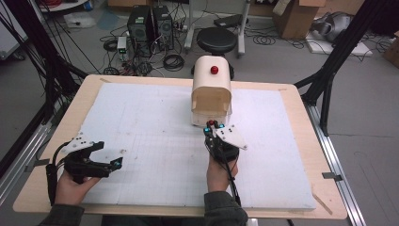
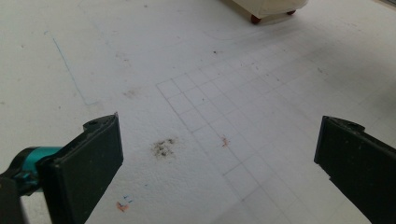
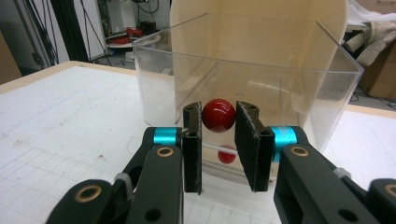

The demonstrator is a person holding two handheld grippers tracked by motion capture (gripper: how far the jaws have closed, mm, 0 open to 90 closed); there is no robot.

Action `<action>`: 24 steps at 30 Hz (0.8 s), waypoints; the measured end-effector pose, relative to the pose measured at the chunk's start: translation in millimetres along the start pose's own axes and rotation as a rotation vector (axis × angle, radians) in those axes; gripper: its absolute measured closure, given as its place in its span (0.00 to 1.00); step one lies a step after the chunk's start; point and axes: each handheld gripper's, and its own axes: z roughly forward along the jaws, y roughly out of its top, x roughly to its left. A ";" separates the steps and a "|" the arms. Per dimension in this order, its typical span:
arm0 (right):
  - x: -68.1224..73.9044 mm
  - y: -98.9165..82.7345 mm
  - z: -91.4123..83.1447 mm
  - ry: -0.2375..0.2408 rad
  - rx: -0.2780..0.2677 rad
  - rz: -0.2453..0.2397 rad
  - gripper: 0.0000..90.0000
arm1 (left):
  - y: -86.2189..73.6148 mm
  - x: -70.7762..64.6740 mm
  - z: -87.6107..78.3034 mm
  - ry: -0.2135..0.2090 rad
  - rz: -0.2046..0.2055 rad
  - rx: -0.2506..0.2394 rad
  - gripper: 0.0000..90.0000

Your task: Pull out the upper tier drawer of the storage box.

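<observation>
Right gripper view has my right gripper [image 3: 219, 119] with its jaws clamped on the red knob [image 3: 218, 115] of the clear drawer [image 3: 261, 84], apparently part-drawn from the cream box [image 1: 211, 77] mid-tabletop. Next: a straight pull. My left gripper [image 2: 219, 154] hangs wide, holding nothing.

Even, soft overhead light; faint shadows; high view slightly grainy; close views sharp.
</observation>
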 end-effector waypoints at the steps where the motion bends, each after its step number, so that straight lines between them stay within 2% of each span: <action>1: 0.3 -0.3 -0.6 0.000 0.001 0.000 0.81 | 0.1 0.0 0.0 -0.001 0.001 0.000 0.02; 20: 0.6 -2.6 -4.1 0.010 -0.011 0.003 0.80 | 0.8 0.5 -0.7 0.000 0.004 -0.002 0.02; 24: -0.1 -2.5 -5.1 0.010 -0.012 0.006 0.75 | 0.8 0.1 -0.4 0.000 0.004 0.000 0.02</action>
